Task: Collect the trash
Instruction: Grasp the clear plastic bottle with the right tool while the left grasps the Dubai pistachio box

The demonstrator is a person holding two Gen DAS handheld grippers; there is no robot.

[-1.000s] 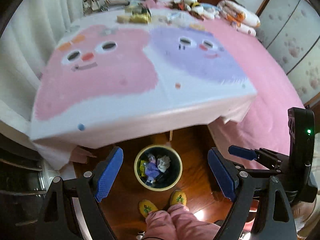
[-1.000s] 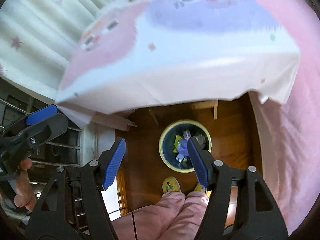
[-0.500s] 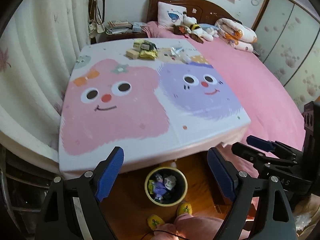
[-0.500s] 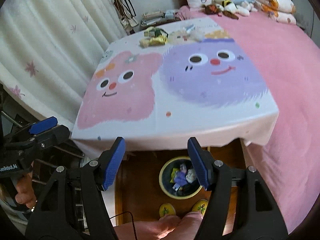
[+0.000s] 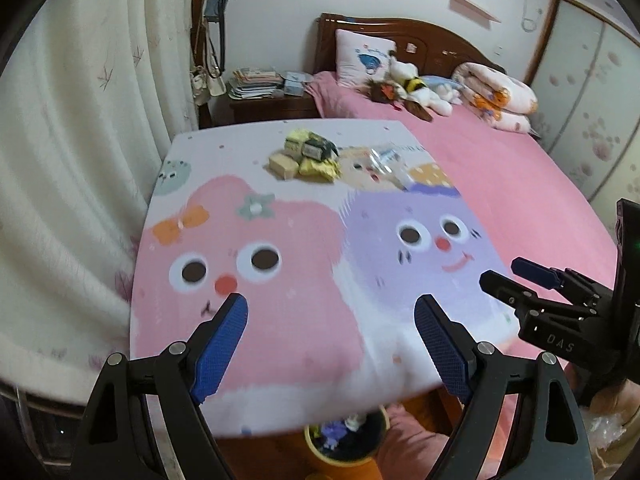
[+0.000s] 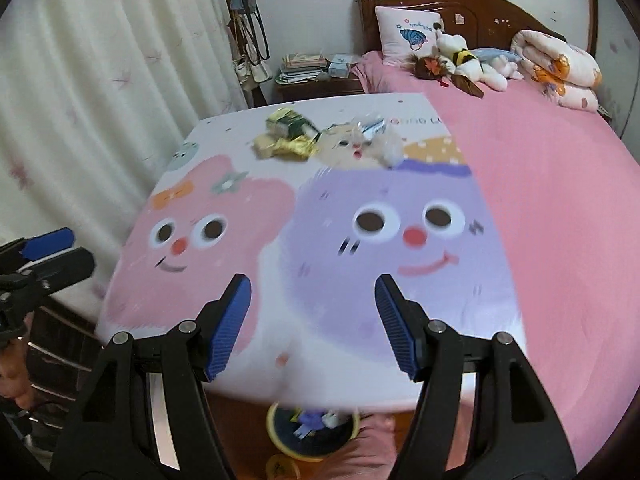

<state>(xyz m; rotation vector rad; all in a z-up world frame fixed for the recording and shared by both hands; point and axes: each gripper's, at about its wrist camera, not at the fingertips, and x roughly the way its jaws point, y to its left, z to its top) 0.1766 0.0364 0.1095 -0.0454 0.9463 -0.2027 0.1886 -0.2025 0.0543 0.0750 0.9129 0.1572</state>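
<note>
We face a pink bed (image 5: 500, 168) that fills the right side of both views, with a white curtain (image 5: 80, 160) along the left. Against the bed stands a table under a cartoon tablecloth (image 5: 300, 280) — one pink face, one purple face.

On the floor under the near table edge sits a round yellow-rimmed bin (image 5: 344, 440), half hidden by the cloth; crumpled wrappers lie inside it, purple and white among them.

Our left gripper (image 5: 332, 344) hangs above the near part of the table, jaws spread wide, nothing between the blue pads (image 5: 222, 344). Our right gripper (image 6: 312, 328) is likewise held wide apart and empty over the purple face; in the left wrist view it appears at the right edge.

The trash to be collected lies at the far end of the table, well apart from both grippers: a cluster of yellow and dark green wrappers (image 5: 308, 156), and just beside it — toward the bed — a crumpled clear plastic wrapper (image 5: 386, 160).
</note>
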